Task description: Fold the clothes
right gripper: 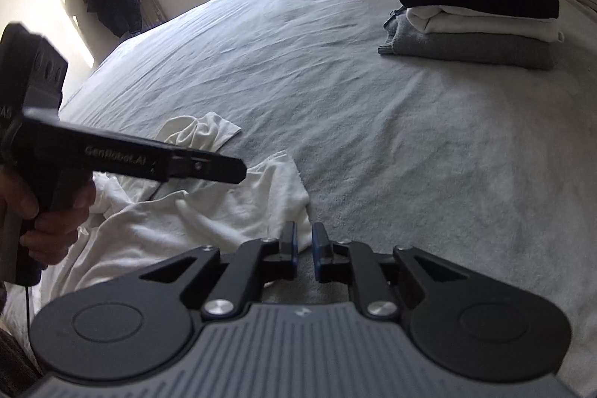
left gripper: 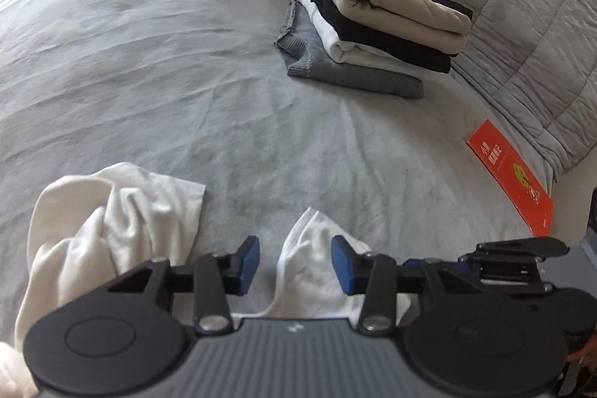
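The bed, under a pale grey sheet, filled both views. At its far right stood a stack of folded clothes: a grey piece at the bottom, then white, black and cream on top, squared up just beside the quilted grey cover. That much of the task looked done.

What was left was the white garment, lying crumpled at the near edge of the bed, well apart from the stack. It was bunched rather than spread, so its long axis could only be judged: it seemed to run left to right along the near edge, with one loose flap pointing toward the far side and another rumpled lobe at the left. It had yet to be flattened and folded.

The left gripper hovered over the flap with its jaws apart, cloth showing between them but not pinched. The right gripper sat at the garment's right edge, jaws nearly together with a narrow gap, holding nothing as far as could be seen.

A red envelope lay at the right.
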`<state>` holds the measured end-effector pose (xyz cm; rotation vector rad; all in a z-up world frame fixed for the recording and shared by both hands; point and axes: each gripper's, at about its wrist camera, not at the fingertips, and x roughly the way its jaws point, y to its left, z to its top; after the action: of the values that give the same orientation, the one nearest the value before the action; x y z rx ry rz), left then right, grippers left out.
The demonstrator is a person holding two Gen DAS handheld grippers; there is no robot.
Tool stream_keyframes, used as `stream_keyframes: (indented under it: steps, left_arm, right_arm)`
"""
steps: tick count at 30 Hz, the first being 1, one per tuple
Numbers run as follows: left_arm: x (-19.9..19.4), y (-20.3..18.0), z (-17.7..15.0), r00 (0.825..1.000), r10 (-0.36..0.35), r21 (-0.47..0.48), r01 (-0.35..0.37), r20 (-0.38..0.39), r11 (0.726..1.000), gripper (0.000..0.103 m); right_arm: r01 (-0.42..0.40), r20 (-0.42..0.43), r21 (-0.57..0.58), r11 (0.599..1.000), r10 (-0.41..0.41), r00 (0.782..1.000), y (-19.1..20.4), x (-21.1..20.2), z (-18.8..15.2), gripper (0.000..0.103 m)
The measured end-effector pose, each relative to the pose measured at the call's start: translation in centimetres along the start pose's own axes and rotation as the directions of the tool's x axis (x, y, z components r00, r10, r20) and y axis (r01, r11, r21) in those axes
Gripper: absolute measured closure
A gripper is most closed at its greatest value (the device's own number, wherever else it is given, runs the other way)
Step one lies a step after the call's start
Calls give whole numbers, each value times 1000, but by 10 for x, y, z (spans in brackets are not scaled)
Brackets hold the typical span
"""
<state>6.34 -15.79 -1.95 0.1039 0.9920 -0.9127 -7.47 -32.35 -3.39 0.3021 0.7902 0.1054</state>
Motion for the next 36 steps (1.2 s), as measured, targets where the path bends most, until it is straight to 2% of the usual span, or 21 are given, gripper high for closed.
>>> stream_keyframes:
  steps: [4, 7, 9, 10, 11, 17, 18, 20, 24, 28, 36]
  left_arm:
    - [16, -6, 6, 1000, 12, 15, -12, -21, 1000, 62]
    - [21, -7, 7, 1000, 23, 20, -22, -21, 1000, 71]
    - [21, -6, 7, 1000, 14, 17, -14, -17, 1000, 84]
    - [21, -6, 7, 1000, 10, 18, -10, -15, 1000, 88]
    - [21, -7, 6, 1000, 7, 23, -7, -12, 1000, 97]
    - [21, -14, 0, 999, 35, 63, -36, 15, 997, 99]
    - [22, -15, -1, 999, 39, 64, -40, 21, 997, 100]
    - [21, -17, -3, 998, 43, 65, -45, 36, 997, 101]
    - [14, -25, -2, 995, 40, 78, -47, 91, 996, 101]
    - [5, -40, 3, 988, 20, 97, -36, 154, 995, 101]
    - [4, -82, 5, 976, -26, 163, -10, 218, 987, 101]
  right_arm:
    - [19, -8, -47, 999, -19, 1000, 3, 6, -1, 88]
    - [16, -9, -62, 998, -17, 1000, 5, 8, 0, 83]
    - [8, -8, -67, 998, -9, 1000, 6, 8, 0, 75]
    - [8, -7, -72, 997, -8, 1000, 7, 8, 0, 72]
    - [14, -6, -81, 997, -14, 1000, 9, 9, -1, 72]
    - [53, -1, -159, 986, -54, 999, 22, 16, -7, 73]
    - [59, 0, -176, 983, -60, 998, 24, 18, -8, 78]
    - [66, 3, -199, 978, -67, 998, 28, 20, -10, 100]
    - [54, 20, -152, 987, -52, 998, 25, 9, -8, 100]
    - [68, 89, -114, 991, -58, 994, 17, -20, -3, 100]
    - [122, 176, -18, 992, -117, 977, -15, -83, -6, 101]
